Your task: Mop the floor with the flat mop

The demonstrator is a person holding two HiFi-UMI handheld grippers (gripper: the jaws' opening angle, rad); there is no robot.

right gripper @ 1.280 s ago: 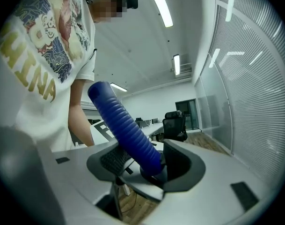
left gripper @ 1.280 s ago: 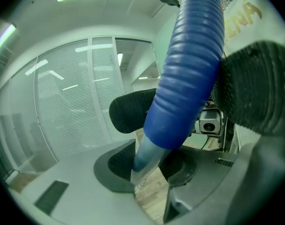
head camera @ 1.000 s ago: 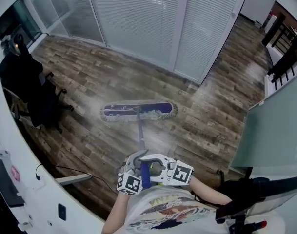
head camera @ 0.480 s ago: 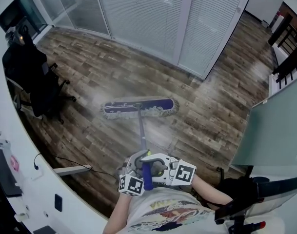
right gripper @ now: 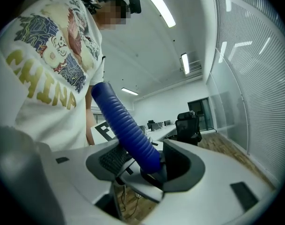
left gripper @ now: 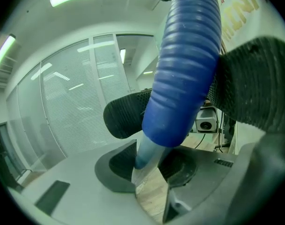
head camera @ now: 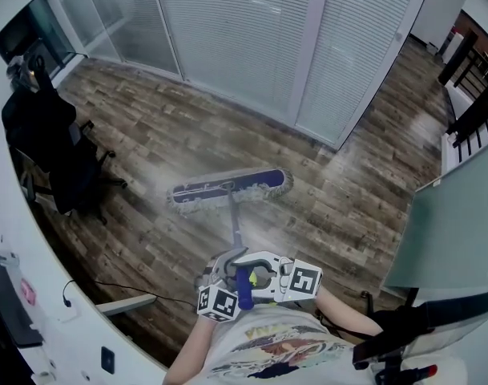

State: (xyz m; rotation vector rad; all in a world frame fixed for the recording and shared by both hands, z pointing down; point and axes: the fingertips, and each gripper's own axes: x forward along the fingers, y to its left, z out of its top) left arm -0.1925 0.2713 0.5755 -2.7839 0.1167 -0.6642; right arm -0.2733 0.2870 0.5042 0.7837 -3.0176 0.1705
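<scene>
Left gripper [left gripper: 189, 102]: jaws closing, pads pinching the blue grip [left gripper: 186, 64] of the flat mop from both sides. Right gripper [right gripper: 147, 161]: jaws set wide but clamped on that same grip, just beside the left one. We hold both close in front of our printed shirt [head camera: 276, 347]. From the grip the pole [head camera: 234, 219] runs away from us, down to the mop head [head camera: 227, 187]. The head lies flat on the wood floor [head camera: 348, 191], approx. mid-room, long side left-right w/ the right end a bit farther. Black office chair [head camera: 55, 159] stands well left, by the white worktop [head camera: 19, 239]. Glass wall w/ blinds [head camera: 252, 38] at the far side.
</scene>
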